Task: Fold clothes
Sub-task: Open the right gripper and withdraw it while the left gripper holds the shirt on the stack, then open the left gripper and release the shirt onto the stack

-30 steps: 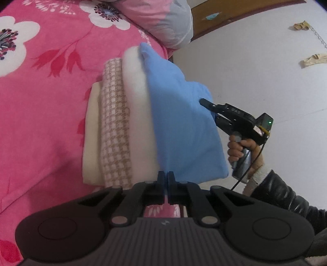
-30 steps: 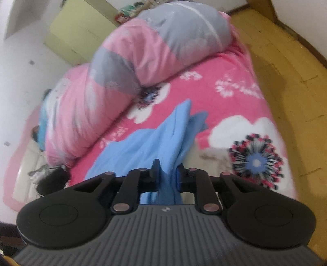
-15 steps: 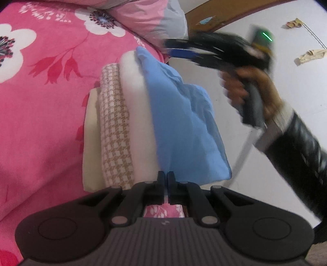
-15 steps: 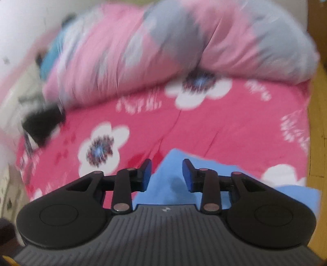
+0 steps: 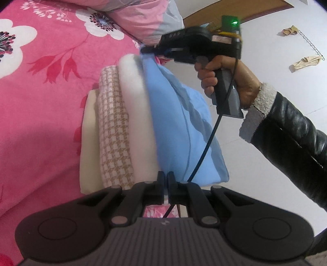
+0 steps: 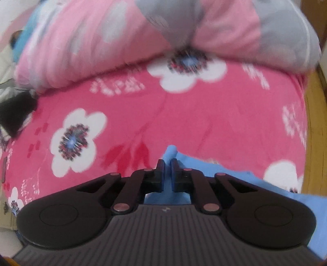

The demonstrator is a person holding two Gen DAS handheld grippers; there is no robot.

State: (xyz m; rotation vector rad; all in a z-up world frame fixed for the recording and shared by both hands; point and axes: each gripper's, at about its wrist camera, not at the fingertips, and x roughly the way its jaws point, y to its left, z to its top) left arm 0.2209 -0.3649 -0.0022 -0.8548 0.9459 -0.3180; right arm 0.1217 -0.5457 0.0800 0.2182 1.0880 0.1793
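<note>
Left wrist view, from the left: the pink floral bedspread (image 5: 40,102) fills that side, and on its edge lies a stack of folded clothes – a cream piece (image 5: 89,143) outermost, then a checked one (image 5: 114,133), a white one (image 5: 139,122), and the blue garment (image 5: 173,133) on the right, hanging toward the pale floor (image 5: 276,155). The left gripper (image 5: 165,178) sits at the stack's near end with its fingers pressed together; whether cloth is caught between them I cannot tell. Above the stack's far end a hand (image 5: 226,79) in a black sleeve (image 5: 290,131) holds the right gripper (image 5: 150,50), tips at the blue garment's far corner. A pink-and-grey quilt (image 5: 147,18) lies behind it.

Right wrist view: the bedspread (image 6: 143,114) spreads across, the quilt (image 6: 163,30) piled along the top. The right gripper (image 6: 167,163) has just closed – its fingers pinch a fold of the blue garment (image 6: 171,151), which pokes up past the tips and spreads away to the right.
</note>
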